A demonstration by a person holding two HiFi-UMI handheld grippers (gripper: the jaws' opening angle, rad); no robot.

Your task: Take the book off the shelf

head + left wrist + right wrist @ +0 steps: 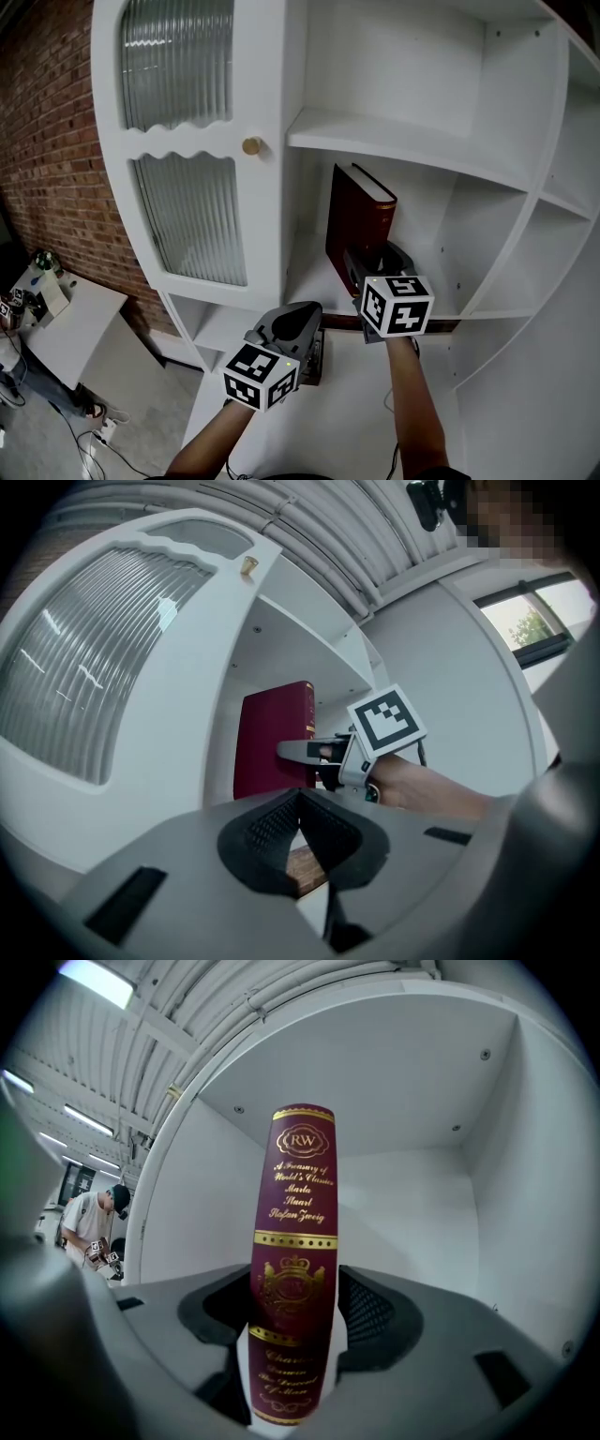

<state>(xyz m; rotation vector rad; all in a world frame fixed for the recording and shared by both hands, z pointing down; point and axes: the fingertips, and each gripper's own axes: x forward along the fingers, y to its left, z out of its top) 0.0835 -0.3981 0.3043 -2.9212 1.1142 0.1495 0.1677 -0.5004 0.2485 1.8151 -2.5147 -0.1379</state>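
Observation:
A dark red book [357, 223] with gold lettering stands upright on the white shelf [314, 281], close to the compartment's left wall. In the right gripper view its spine [292, 1241] fills the middle. My right gripper [371, 259] points level at the book [272, 733] and is open, one jaw on each side of the spine [295, 1314]. A thin white gap shows beside the right pad [373, 1312]. My left gripper [296, 321] hangs lower and to the left, shut with nothing in it [298, 803].
A cabinet door [187, 216] with ribbed glass and a brass knob [251, 146] stands left of the compartment. Another shelf board [403, 145] lies close above the book. A brown wooden piece [315, 361] sits under my left gripper. A brick wall [47, 141] is at far left.

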